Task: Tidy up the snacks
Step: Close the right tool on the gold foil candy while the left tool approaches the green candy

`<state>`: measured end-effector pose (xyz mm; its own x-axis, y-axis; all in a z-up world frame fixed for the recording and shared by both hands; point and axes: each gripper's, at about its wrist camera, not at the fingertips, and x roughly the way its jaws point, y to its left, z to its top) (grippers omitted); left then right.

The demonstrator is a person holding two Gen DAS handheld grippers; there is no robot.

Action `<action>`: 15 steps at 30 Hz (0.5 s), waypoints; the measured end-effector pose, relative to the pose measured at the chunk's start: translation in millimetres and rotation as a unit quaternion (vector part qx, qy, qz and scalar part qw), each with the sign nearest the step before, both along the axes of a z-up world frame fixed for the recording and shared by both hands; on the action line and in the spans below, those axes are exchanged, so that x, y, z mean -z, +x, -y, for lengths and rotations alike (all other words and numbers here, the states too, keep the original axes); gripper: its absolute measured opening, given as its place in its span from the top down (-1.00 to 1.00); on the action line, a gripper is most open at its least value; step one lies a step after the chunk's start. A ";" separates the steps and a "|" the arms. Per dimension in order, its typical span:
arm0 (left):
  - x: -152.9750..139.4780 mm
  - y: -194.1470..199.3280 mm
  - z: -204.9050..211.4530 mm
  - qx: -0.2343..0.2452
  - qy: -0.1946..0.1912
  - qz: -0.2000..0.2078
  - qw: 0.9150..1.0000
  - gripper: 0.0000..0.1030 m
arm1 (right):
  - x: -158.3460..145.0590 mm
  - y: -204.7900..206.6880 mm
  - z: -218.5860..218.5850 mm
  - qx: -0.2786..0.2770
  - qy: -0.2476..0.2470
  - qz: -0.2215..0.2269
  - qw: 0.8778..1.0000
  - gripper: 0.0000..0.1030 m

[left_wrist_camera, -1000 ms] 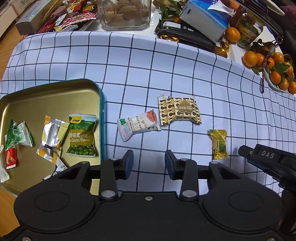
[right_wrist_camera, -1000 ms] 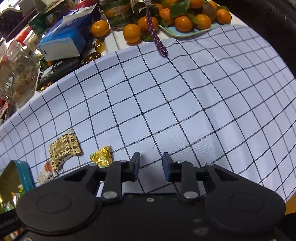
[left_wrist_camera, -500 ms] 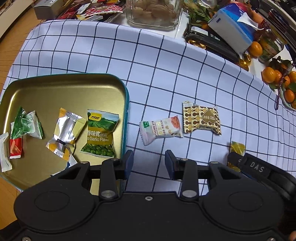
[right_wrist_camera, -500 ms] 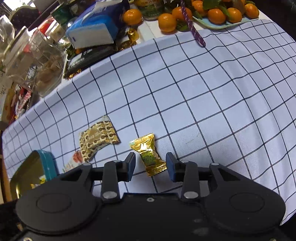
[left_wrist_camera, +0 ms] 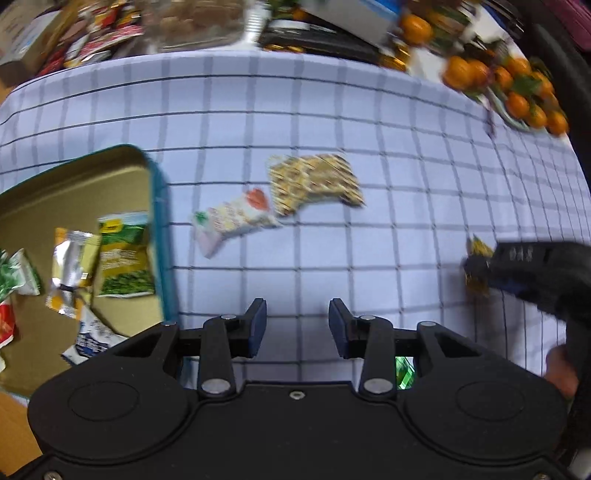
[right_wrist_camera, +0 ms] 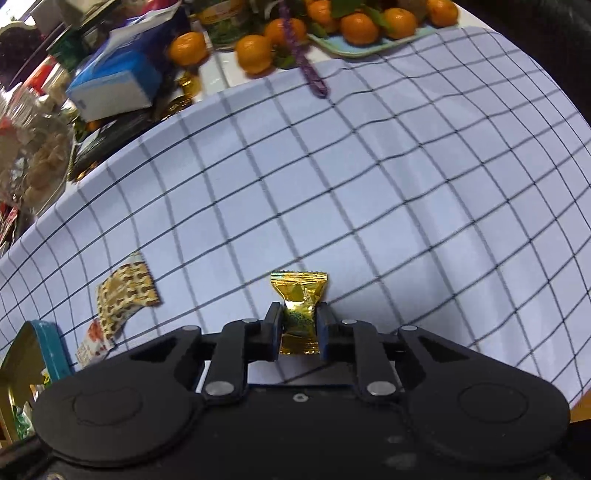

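My right gripper [right_wrist_camera: 297, 325] is shut on a gold-wrapped candy [right_wrist_camera: 300, 295], whose top end sticks up past the pads. In the left wrist view that gripper [left_wrist_camera: 476, 267] shows at the right edge with the gold candy [left_wrist_camera: 478, 247] in it. My left gripper [left_wrist_camera: 297, 325] hangs open over bare checked cloth, nothing between its fingers. Ahead of it lie a white snack packet [left_wrist_camera: 232, 221] and a brown patterned packet [left_wrist_camera: 314, 182]. A gold tin tray with a teal rim [left_wrist_camera: 157, 206] at the left holds several snacks, among them a green pea packet [left_wrist_camera: 123, 254].
Along the far edge of the table are a plate of oranges [right_wrist_camera: 369, 22], a blue tissue pack [right_wrist_camera: 118, 81], a glass jar [right_wrist_camera: 33, 162] and loose wrappers. The checked cloth [right_wrist_camera: 369, 184] lies open to the right. A hand [left_wrist_camera: 561, 373] shows at the right edge.
The right gripper has come down over the gold candy and shut on it. The left gripper has shifted, so the tray sits further left in its view; its jaws stay open.
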<state>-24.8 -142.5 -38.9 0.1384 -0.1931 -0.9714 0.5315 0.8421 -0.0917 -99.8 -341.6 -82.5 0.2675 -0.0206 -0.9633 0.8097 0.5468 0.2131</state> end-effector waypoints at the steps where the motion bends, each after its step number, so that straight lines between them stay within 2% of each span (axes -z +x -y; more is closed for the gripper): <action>1: 1.0 -7.9 4.1 0.018 -0.002 -0.003 1.000 0.08 | 0.3 -4.1 3.8 0.004 0.003 -0.001 1.000 0.62; 8: 1.9 -52.6 27.6 0.117 -0.015 -0.031 0.993 0.08 | -4.5 -28.2 18.0 0.019 -0.004 -0.002 1.000 0.59; 12: 5.9 -68.5 24.9 0.141 -0.007 -0.042 0.989 0.08 | -8.7 -33.4 19.7 0.019 -0.004 0.004 1.000 0.59; 15: 13.0 -77.1 21.7 0.157 0.013 -0.035 0.987 0.08 | -10.7 -35.0 20.3 0.020 -0.005 0.006 1.000 0.59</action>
<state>-101.9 -164.2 -51.9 0.0081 -0.1905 -0.9817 0.7598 0.6394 -0.1178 -134.8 -361.9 -71.8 0.2787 -0.0416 -0.9595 0.8280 0.5167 0.2181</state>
